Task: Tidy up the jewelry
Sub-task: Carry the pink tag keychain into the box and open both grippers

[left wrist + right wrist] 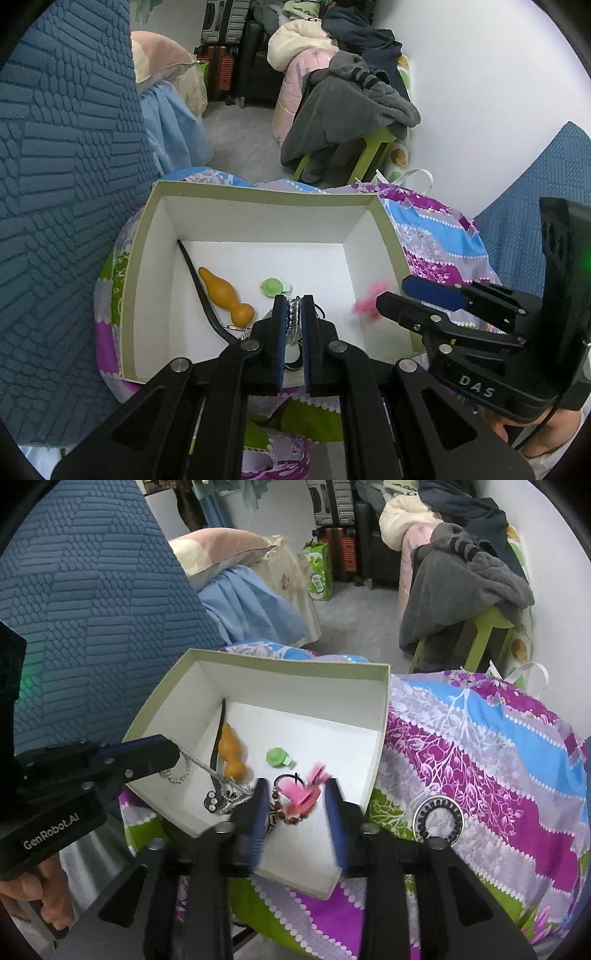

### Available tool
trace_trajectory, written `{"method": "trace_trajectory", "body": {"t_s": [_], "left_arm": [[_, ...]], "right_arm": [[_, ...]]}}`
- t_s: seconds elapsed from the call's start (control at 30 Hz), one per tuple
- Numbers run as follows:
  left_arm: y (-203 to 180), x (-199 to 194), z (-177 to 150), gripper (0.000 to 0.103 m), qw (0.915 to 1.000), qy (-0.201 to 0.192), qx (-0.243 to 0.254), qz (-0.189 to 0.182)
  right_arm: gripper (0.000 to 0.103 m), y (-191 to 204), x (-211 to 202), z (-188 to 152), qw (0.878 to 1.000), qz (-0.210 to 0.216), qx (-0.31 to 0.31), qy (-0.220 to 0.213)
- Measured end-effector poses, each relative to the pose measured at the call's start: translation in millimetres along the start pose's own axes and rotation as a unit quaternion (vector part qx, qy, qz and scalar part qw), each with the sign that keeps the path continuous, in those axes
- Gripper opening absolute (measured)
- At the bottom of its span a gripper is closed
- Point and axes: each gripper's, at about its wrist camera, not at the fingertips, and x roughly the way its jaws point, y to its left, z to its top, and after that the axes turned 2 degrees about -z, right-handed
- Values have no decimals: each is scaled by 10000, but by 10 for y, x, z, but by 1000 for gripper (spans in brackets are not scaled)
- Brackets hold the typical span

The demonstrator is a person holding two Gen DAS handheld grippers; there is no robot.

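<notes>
Box [295,672]: matt card, white inside, dull green rim. 
Chain [192,762]: bright silvery metal, glinting. 
Gourd-shaped piece [225,299]: smooth orange-brown, slight sheen. 
Pink piece [308,788]: soft, feathery. 
Bead bracelet [286,812]: glossy brown beads. 
Coverlet [480,746]: printed cloth, matt. 
Left gripper [293,314]: matt black plastic; blue pads [280,321]. 
Chair covers [66,184]: blue, embossed rough weave.
</notes>
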Motion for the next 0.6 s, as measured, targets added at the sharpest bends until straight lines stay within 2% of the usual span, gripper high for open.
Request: {"method": "trace_trajectory", "body": {"t_s": [0.07,0.13,0.17,0.2,0.33,0.4,0.47,0.6], "left_arm": [[-8,-33,26,10,10000,-66,-33,46],[-36,-84,51,24,9999,-136,0,57],[-47,-110,63,37,9998,-186,14,73],[-67,-156,77,45,9995,-284,23,103],[-170,-270,142,51,9988,-467,60,155],[-247,-333,164,59,9981,-579,106,193],[-316,-374,175,64,9974,-681,113,228],[-492,-440,210,65,9957,-877,135,248]], "right_arm": [[39,-11,-63,33,10000,10,-20,-70],[45,-20,-141,67,9999,10,-49,-163],[47,-28,-190,83,9997,19,-52,-225],[48,-41,-245,101,9996,26,-54,-292],[52,-112,-474,169,9984,-14,-75,-560],[55,-164,-585,188,9976,-54,-76,-682],[59,-216,-691,191,9968,-106,-81,-792],[61,-367,-883,157,9950,-193,-53,-983]]}}
